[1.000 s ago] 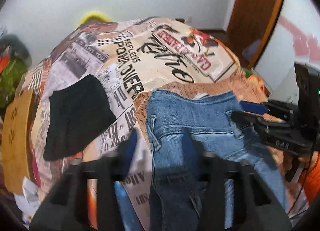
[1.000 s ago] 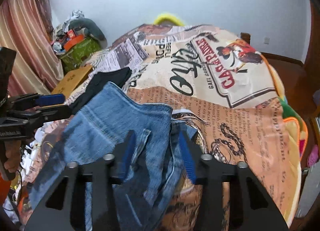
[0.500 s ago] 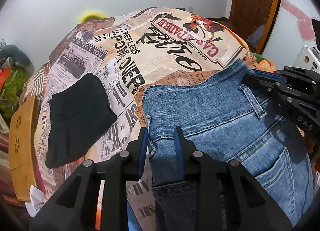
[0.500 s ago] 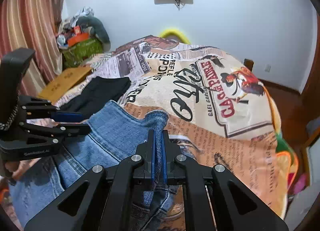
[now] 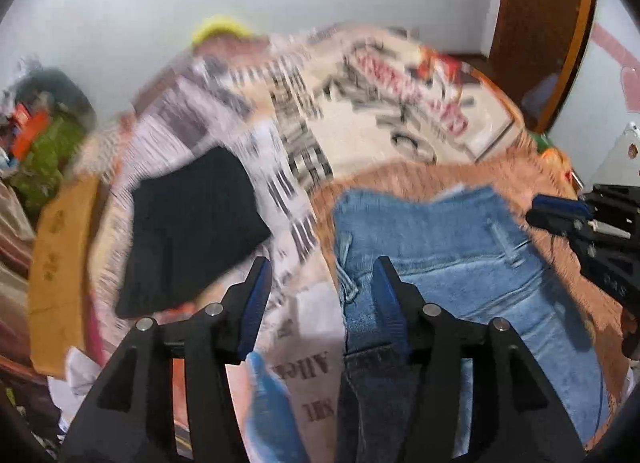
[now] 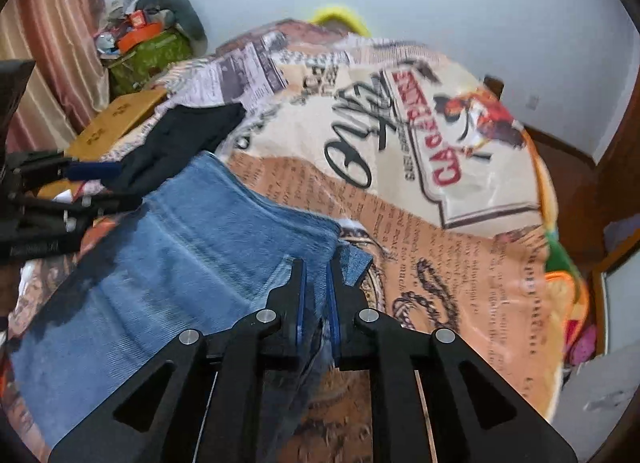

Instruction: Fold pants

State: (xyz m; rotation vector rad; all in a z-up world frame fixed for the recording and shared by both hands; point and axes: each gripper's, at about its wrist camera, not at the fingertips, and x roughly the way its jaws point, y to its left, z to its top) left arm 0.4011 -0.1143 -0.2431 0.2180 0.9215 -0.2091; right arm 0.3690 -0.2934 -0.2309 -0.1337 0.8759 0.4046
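1. Across the bed (image 6: 460, 263), a print cover gives a broad flat surface to fold on.
2. Jeans (image 5: 460, 263) lie on its near part, waistband toward the far wall, doubled so an upper layer sits over a lower one, probably one fold already made.
3. Black garment (image 5: 192, 227) rests flat to the jeans' left, apart from them, likely set aside.
4. Left gripper (image 5: 320, 295) has just been opening; its jaws stand apart astride the jeans' left edge, pressing nothing.
5. Right gripper (image 6: 316, 295) is pinched on the waistband's right corner, jaws having eased slightly, seemingly anchoring that corner.
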